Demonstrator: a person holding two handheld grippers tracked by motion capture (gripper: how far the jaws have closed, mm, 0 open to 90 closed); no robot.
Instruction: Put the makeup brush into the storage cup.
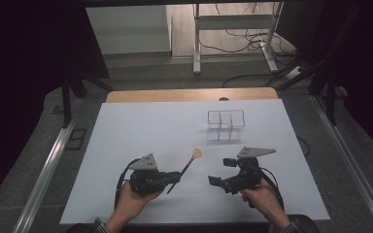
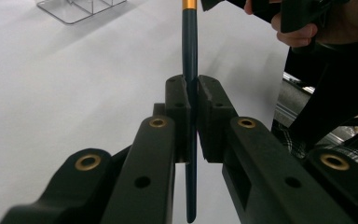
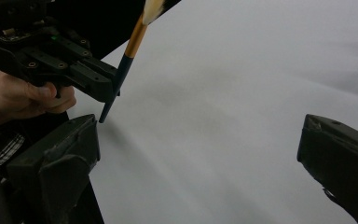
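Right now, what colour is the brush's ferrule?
Orange-gold ferrule on the brush, clearest in the right gripper view.

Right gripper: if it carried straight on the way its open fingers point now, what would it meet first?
Probably the makeup brush held in the left gripper. The right gripper points left across the white table toward it, with bare surface between. Depth is unclear, so it might pass just beside the handle.

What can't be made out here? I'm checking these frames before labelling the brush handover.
- brush bristle tip: cut off by the top edge in the left gripper view and the right gripper view; small in the high view.
- clear organizer: whether its compartments hold anything, too small and see-through in the high view; cropped at the frame edge in the left gripper view.
- right gripper: its right jaw is cut off by the frame edge in the right gripper view.
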